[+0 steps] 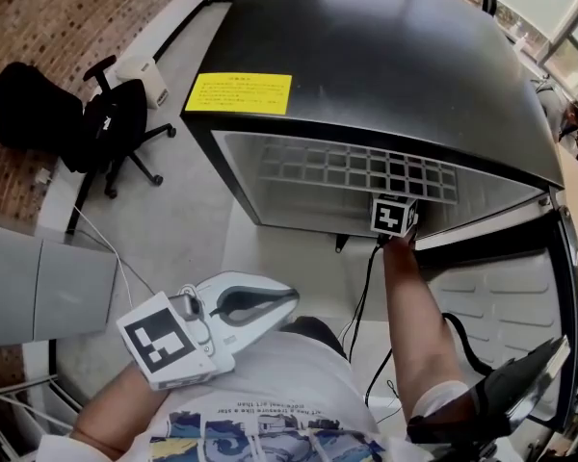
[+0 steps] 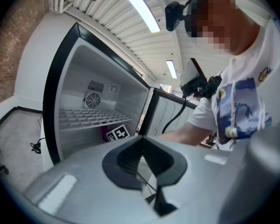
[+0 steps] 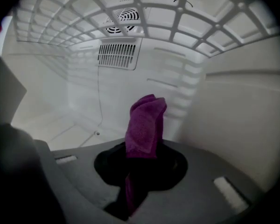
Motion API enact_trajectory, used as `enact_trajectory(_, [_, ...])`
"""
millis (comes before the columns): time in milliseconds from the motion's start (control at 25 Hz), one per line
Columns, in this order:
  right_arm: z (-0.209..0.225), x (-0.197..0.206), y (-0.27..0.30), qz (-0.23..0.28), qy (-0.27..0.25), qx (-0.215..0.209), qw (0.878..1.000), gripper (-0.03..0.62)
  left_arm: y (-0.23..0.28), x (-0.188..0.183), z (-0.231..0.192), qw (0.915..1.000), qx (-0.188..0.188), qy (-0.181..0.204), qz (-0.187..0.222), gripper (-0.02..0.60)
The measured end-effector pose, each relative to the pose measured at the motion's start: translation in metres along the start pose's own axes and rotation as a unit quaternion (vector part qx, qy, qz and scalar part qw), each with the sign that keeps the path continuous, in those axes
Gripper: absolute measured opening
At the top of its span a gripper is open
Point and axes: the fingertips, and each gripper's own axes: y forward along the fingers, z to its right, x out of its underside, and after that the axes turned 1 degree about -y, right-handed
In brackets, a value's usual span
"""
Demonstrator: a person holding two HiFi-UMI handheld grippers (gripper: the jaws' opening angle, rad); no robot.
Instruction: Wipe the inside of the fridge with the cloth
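Cloth [image 3: 146, 125]: purple, folded; lower end pinched between the closed jaws of the right gripper [image 3: 141, 166], free end standing upright.

Location: inside the open fridge [image 1: 366, 85], beneath the wire shelf [image 3: 144, 13], near the right inner wall [image 3: 242, 115]. Contact with any surface cannot be confirmed.

Left gripper [image 2: 142, 160]: jaws together, holding nothing, outside the cabinet.

Risks, as judged: narrow bunch wipes little; hard pressing may drag it from the grip; jaw tips may scrape the liner; the shelf grid may snag the free end.

The cloth [image 3: 144, 125] is purple, the fridge [image 1: 385, 56] black outside and white inside, its label [image 1: 239, 93] yellow.
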Motion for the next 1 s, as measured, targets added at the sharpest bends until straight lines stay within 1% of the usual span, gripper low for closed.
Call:
enact_trajectory(120, [-0.017, 0.0, 0.007, -0.007, -0.005, -0.023, 1.0, 0.054, 0.0, -0.004, -0.007, 1.0, -0.004, -0.005, 0.0, 0.008])
enact_trajectory(360, [-0.055, -0.012, 0.007, 0.001, -0.03, -0.059, 0.998, 0.054, 0.0, -0.007, -0.012, 0.9998, -0.009, -0.015, 0.004, 0.008])
enact_trajectory(560, [-0.08, -0.02, 0.005, 0.008, -0.039, -0.086, 0.995, 0.054, -0.002, -0.005, -0.015, 0.9996, -0.014, -0.022, 0.007, 0.008])
enact_trajectory(720, [-0.101, -0.03, 0.002, 0.015, -0.032, -0.11, 0.993, 0.054, -0.007, -0.003, -0.018, 0.9993, -0.021, -0.028, 0.009, 0.008])
enact_trajectory(840, [-0.119, -0.031, 0.002, 0.016, -0.014, -0.128, 0.991, 0.054, -0.01, -0.001, -0.02, 0.9991, -0.027, -0.032, 0.01, 0.008])
enact_trajectory(1000, [-0.139, -0.026, 0.007, 0.011, -0.015, -0.146, 0.989, 0.054, -0.015, 0.002, -0.021, 0.9988, -0.032, -0.036, 0.011, 0.008])
